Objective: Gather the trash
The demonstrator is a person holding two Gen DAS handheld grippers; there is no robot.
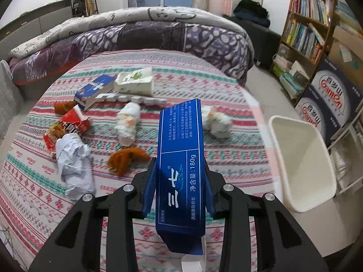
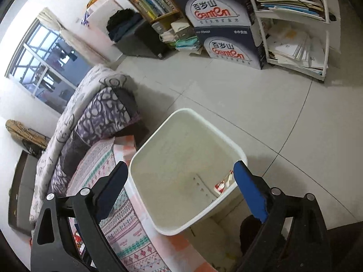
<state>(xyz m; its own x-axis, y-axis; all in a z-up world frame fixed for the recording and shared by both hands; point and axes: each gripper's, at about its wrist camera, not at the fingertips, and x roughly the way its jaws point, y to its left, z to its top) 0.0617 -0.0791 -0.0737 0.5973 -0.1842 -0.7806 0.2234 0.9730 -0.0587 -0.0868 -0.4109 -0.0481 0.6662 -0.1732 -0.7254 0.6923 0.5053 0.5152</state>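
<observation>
The bed (image 1: 204,79), spread with a striped patterned sheet, carries the litter; the white bin (image 1: 301,158) stands on the floor just off its right edge, and that is the relation the next move hangs on. The left tool (image 1: 180,181) is closed on a long blue box (image 1: 181,158), gripped across its narrow width near the near end, so the box's long axis runs forward along the fingers and away from the camera. From that tool the bin lies to the right and lower, near but not under the box; I judge the carry must swing rightward past the bed's edge before release. The right tool (image 2: 181,185) hangs above the bin (image 2: 145,158) with its jaws spread wide and nothing between them; a small red-and-white scrap (image 2: 223,182) already lies inside. Still on the sheet are crumpled paper (image 1: 74,163), two white wads (image 1: 127,124), orange peel (image 1: 124,159) and a red wrapper (image 1: 68,127).
</observation>
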